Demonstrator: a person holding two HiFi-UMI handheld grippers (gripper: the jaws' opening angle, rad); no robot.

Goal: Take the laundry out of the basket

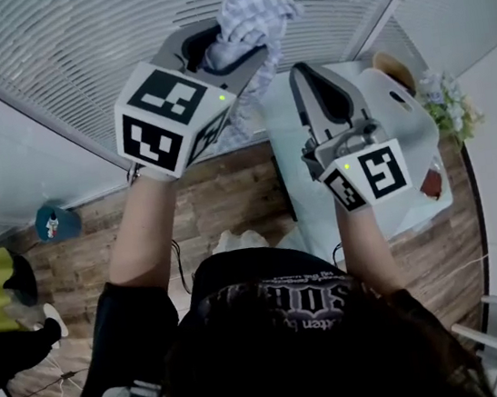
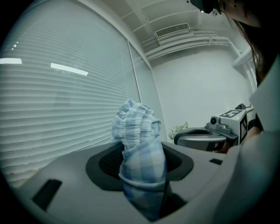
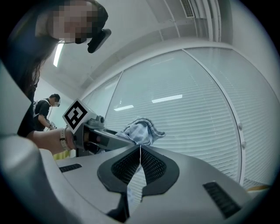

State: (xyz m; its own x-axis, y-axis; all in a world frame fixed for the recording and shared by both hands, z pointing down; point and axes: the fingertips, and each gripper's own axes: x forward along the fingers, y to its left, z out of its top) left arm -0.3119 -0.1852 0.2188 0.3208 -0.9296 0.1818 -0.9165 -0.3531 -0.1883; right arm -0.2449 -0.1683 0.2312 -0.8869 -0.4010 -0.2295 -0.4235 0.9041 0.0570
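A blue-and-white checked cloth with a gathered elastic edge is held up in front of the window blinds, and my left gripper is shut on it. In the left gripper view the cloth stands bunched between the jaws of the left gripper and its tail hangs below. My right gripper is raised just to the right, with its jaws shut on nothing. In the right gripper view the pads of the right gripper meet, and the cloth shows beyond them in the left gripper. No basket is in view.
Closed window blinds fill the space ahead. Below on the right stands a white table with a bunch of flowers. A teal object lies on the wooden floor. Another person stands in the background.
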